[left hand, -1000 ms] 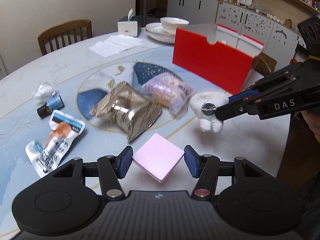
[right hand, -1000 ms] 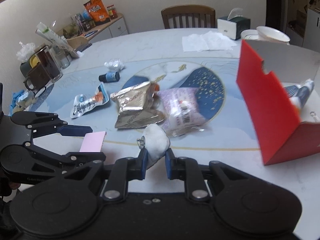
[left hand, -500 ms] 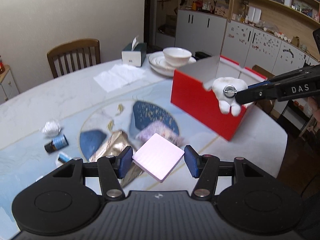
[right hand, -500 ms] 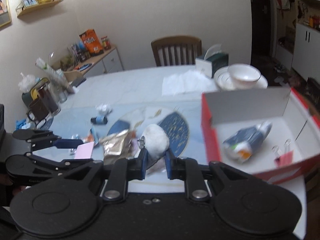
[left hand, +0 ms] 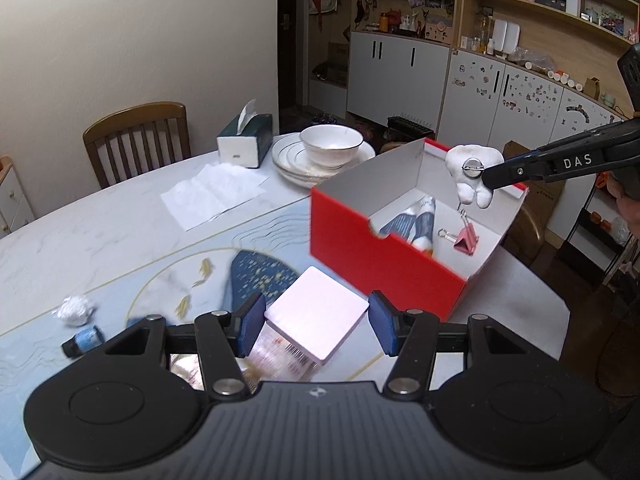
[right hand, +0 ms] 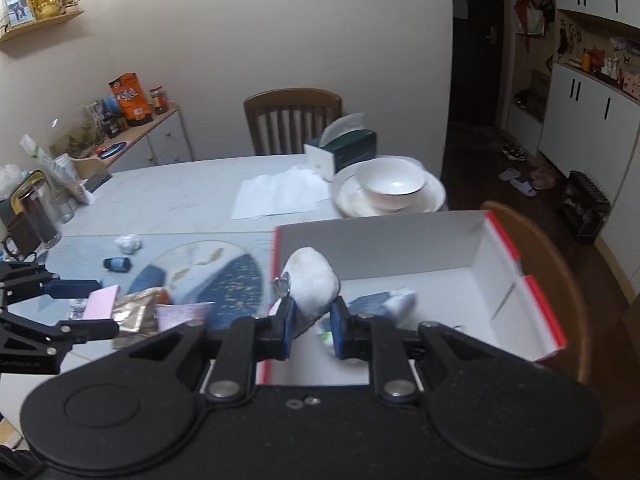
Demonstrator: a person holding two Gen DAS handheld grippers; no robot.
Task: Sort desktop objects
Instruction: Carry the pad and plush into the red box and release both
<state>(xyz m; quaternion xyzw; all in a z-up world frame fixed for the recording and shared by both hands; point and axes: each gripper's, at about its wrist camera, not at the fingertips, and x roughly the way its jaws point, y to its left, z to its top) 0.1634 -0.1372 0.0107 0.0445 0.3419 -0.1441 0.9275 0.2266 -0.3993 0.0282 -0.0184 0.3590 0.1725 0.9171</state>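
Observation:
My left gripper (left hand: 316, 326) is shut on a pink square pad (left hand: 317, 321) and holds it above the table, near the red box (left hand: 372, 248). My right gripper (right hand: 311, 322) is shut on a white tooth-shaped plush (right hand: 313, 282) with a metal clasp. It holds the plush (left hand: 472, 174) above the open red box (right hand: 536, 300). The box holds a blue and white tube (left hand: 416, 220) and a pink binder clip (left hand: 464, 240). My left gripper (right hand: 86, 306) and the pink pad (right hand: 102, 300) show at the left of the right wrist view.
On the table lie a gold packet (right hand: 134, 308), a purple packet (right hand: 180, 314), a small blue bottle (left hand: 82, 342), a crumpled white wad (left hand: 74, 310), paper tissues (left hand: 212, 192), a tissue box (left hand: 244, 142) and a bowl on plates (left hand: 330, 148). A wooden chair (left hand: 136, 136) stands behind.
Both grippers have risen with their objects. The right gripper carried the plush from beside the box to over its open top. The left gripper lifted the pink pad off the table towards the box.

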